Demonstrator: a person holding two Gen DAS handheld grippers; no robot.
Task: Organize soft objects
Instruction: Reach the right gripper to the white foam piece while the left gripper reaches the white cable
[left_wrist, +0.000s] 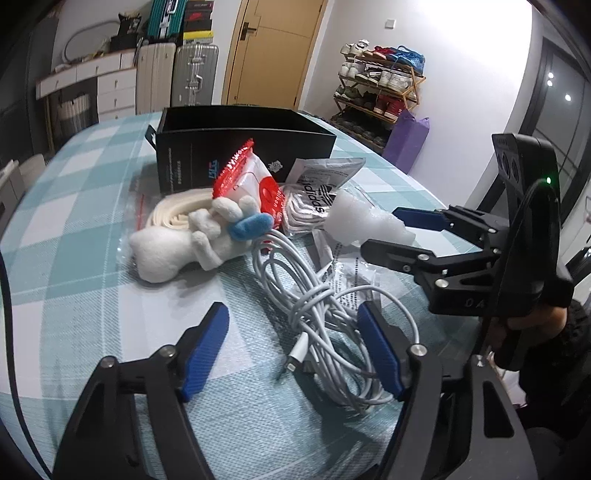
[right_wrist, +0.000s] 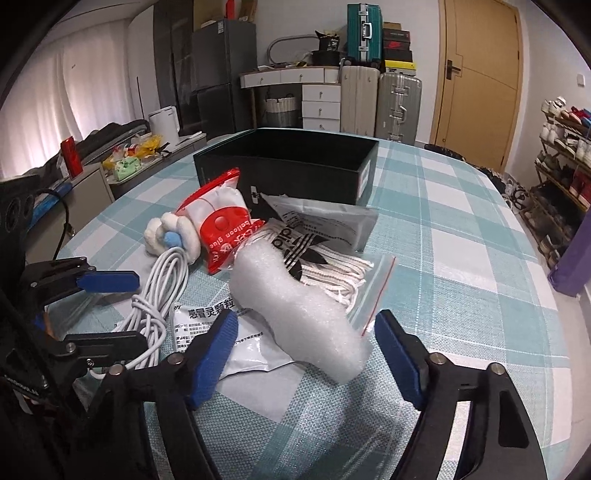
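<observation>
**Mia:** What are the two claws doing?

**Ben:** The left gripper is hanging over the white cable. Its blue pads are standing apart. One pad is beside the coil, but nothing is being squeezed.

**Mia:** And the other one?

**Ben:** The right gripper is pointing at the bubble wrap roll. The roll is lying between its pads, and I think they are not pressing it. So both claws are loose, holding nothing.

**Mia:** Where is all the soft stuff going?

**Ben:** I am guessing into the black box. It is sitting open toward the far edge of the table. The pile is lying in the middle, just in front of it.

**Mia:** What else is lying there?

**Ben:** A white plush toy, a red and white packet, a bag of laces, and a paper medicine packet under the roll.

**Mia:** Is anything getting in the way?

**Ben:** The cable is sitting close to the plush toy. The roll is leaning on the laces bag, so that may be dragging along.
</observation>
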